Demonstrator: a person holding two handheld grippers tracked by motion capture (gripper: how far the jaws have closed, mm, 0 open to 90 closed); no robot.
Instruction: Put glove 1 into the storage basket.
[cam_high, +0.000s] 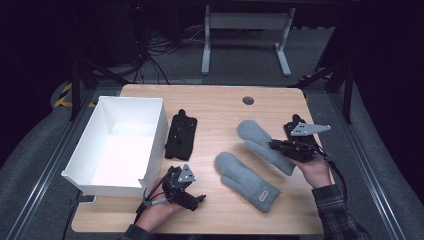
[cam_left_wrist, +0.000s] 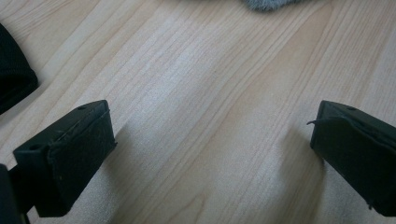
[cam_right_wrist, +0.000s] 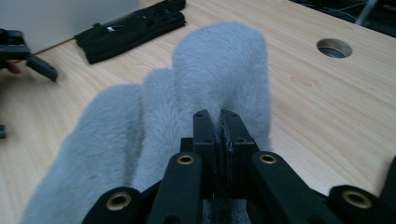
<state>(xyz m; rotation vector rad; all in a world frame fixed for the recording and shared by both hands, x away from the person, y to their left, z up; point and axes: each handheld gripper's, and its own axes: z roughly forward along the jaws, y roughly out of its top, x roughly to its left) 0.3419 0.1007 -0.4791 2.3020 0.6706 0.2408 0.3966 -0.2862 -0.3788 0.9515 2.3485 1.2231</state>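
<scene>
High view: pinched grey mitten (cam_high: 264, 145) lies diagonally.

My left gripper (cam_high: 199, 199) is black, with a small grey three-cornered plate (cam_high: 188, 174) on top and thin cables (cam_high: 150, 192) looping from its back. Its fingers (cam_left_wrist: 65, 158) are blocky black pads with a matte, faintly scuffed face. My right gripper (cam_high: 274, 145) is black too, its larger grey plate (cam_high: 309, 129) dotted with small holes, and a dark cable (cam_high: 339, 172) trails off it. Brass-ringed pivots (cam_right_wrist: 186, 159) sit on its black link arms. My right sleeve (cam_high: 336, 212) is dark plaid.
</scene>
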